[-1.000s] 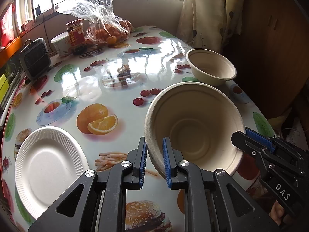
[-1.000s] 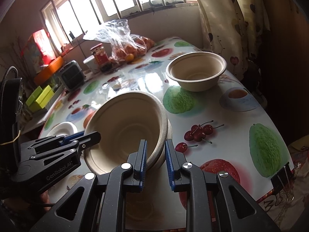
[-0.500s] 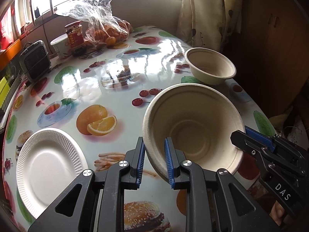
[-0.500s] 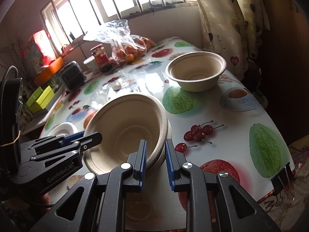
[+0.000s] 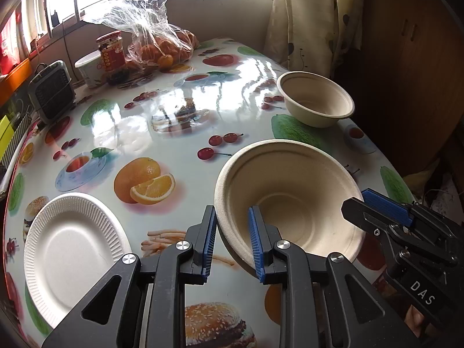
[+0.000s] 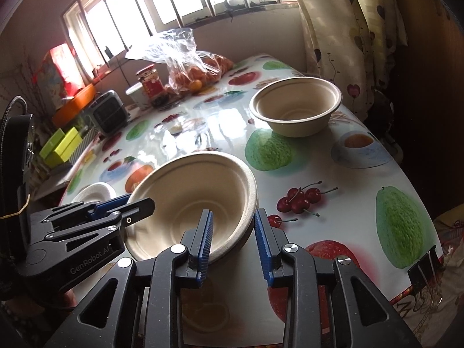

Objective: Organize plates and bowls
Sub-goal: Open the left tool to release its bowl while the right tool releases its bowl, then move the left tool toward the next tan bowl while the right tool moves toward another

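Note:
A beige pulp bowl [image 5: 290,197] [image 6: 188,197], seemingly two nested, sits near the table's front edge. My left gripper [image 5: 232,243] [image 6: 139,203] straddles its near-left rim. Its jaws are opening, with a gap between the rim and the inner pad. My right gripper [image 6: 233,240] [image 5: 359,203] straddles the near-right rim. Its jaws are also opening, and neither pad presses on the rim. A second beige bowl [image 5: 316,101] [image 6: 293,107] stands upright further back on the right. A white paper plate [image 5: 72,249] [image 6: 92,191] lies at the front left.
The fruit-print table [image 5: 174,110] carries a bag of oranges [image 5: 156,40], a red-lidded jar [image 5: 111,52], a white cup [image 5: 88,69] and a small grey fan [image 5: 52,92] at the back left. A curtain [image 5: 304,14] hangs at the back right. A binder clip [image 6: 423,269] grips the front right edge.
Both grippers' jaws have widened off the rim they were pinching. The near bowl has tipped from a raised tilt to a lower, more level pose. Neither hand has shifted.

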Demonstrator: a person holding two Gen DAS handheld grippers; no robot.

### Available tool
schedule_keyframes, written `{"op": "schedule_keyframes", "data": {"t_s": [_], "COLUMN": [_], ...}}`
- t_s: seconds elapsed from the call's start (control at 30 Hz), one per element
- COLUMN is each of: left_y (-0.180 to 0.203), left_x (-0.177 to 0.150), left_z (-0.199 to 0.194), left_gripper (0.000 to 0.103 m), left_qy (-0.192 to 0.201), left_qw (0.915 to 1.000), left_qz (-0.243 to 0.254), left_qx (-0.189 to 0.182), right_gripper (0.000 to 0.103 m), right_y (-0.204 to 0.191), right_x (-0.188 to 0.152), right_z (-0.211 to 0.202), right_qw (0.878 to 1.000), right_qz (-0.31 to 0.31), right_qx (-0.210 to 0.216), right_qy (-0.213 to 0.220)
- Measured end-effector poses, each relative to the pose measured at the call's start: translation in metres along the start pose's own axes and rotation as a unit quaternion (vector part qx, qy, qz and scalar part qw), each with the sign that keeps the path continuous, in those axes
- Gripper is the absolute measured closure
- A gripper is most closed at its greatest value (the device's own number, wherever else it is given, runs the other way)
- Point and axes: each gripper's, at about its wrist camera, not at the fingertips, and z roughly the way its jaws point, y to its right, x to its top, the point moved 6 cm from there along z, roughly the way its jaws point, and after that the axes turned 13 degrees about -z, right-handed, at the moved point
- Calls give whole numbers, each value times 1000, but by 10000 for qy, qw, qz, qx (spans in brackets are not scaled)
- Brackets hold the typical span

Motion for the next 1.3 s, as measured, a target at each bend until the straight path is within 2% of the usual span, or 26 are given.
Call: {"op": "schedule_keyframes", "data": {"t_s": [0.1,0.17,0.27,0.43,1.3], "left_y": [-1,-1,-2,-1,27], "left_x": [0,1,3,12,66], "left_z": [2,3,1,-8,-13], "left_gripper": [79,75,73,73,73], "left_qy": [-7,-17,25,283,828], "left_qw": [10000,10000,10000,9996,9956], "left_qz": [-18,-28,-49,4,351], "left_qx": [6,5,16,97,246], "right_gripper": [73,66,64,58,54], "right_y": [1,2,4,7,49], "right_x": [0,1,4,7,46], "right_z": [0,2,2,1,-5], "right_qw": [10000,10000,10000,10000,9972], "right_qz": [-8,-11,-10,26,102], "right_qx": [-13,-26,-37,-84,-670], "right_qy": [-4,-12,-7,29,305]}}
